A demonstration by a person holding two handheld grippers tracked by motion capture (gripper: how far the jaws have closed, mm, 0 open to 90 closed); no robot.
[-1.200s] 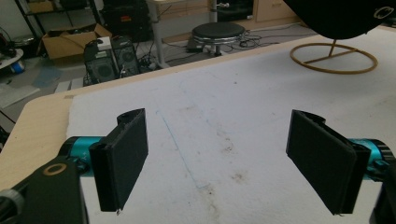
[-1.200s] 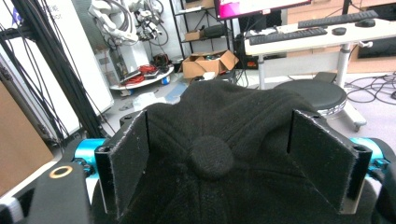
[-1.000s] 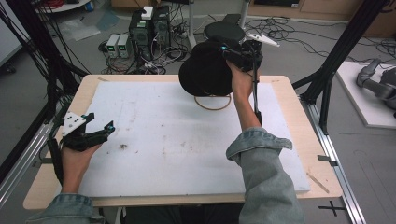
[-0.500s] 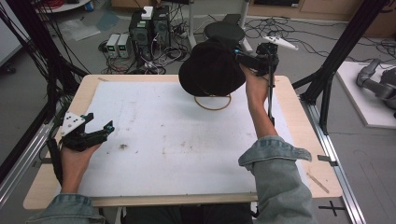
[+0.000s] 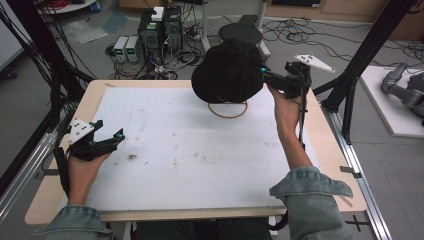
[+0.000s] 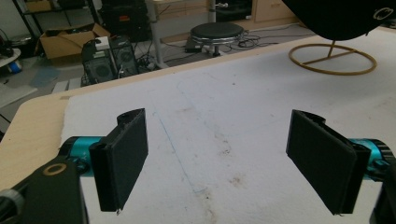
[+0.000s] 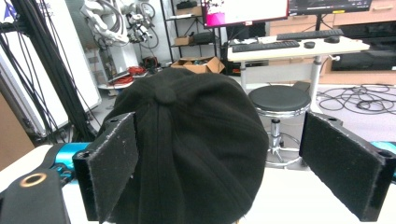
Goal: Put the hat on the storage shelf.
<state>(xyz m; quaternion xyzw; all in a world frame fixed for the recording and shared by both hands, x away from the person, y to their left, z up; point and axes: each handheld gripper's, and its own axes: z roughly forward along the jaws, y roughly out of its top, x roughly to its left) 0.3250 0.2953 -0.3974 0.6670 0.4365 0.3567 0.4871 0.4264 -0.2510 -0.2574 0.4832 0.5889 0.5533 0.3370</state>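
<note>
Backing off from the cap (image 5: 227,70) set on its stand (image 5: 228,109).
The right gripper (image 5: 266,76), beside the cap at the far side of the table (image 5: 165,145), has just been opening; its jaws stand wide with nothing pinched. Best to draw it straight back so no pad snags the fabric. The left gripper (image 5: 107,137) rests agape, empty, well apart.

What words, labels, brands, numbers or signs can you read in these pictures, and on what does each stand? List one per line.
No text can be read.
Black cap on its gold stand: a small pale emblem near its edge in the left gripper view, too small to read.
Monitor behind the desk: bright, its content too blurred to read.
</note>
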